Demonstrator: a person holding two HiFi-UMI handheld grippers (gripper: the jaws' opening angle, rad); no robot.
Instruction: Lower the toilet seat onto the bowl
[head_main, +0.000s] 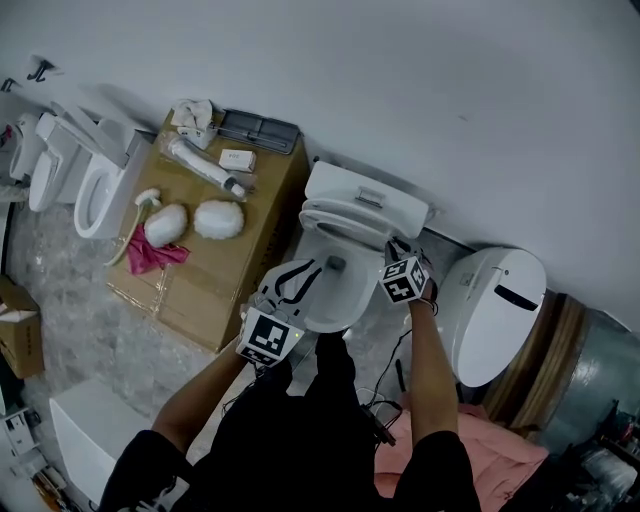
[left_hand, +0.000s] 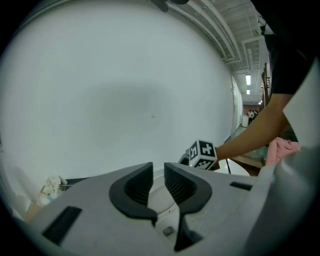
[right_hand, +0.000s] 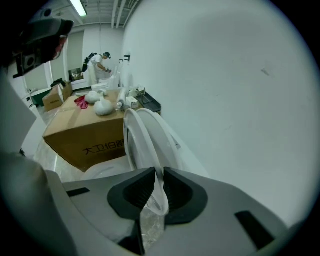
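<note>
The white toilet bowl (head_main: 335, 305) stands against the wall between a cardboard box and another toilet. Its seat (head_main: 345, 215) is tilted up at the back, near the tank. In the right gripper view the seat's rim (right_hand: 141, 134), wrapped in clear plastic, runs between the jaws, and my right gripper (right_hand: 159, 179) is shut on it. In the head view that right gripper (head_main: 394, 248) is at the seat's right side. My left gripper (head_main: 308, 272) hovers over the bowl's left rim. Its jaws (left_hand: 158, 174) stand a narrow gap apart with nothing between them.
A cardboard box (head_main: 215, 270) left of the toilet carries a brush, white pads and a pink cloth. Another white toilet (head_main: 495, 310) stands close on the right. More toilet seats (head_main: 80, 180) lean at far left. Cables lie on the floor by my legs.
</note>
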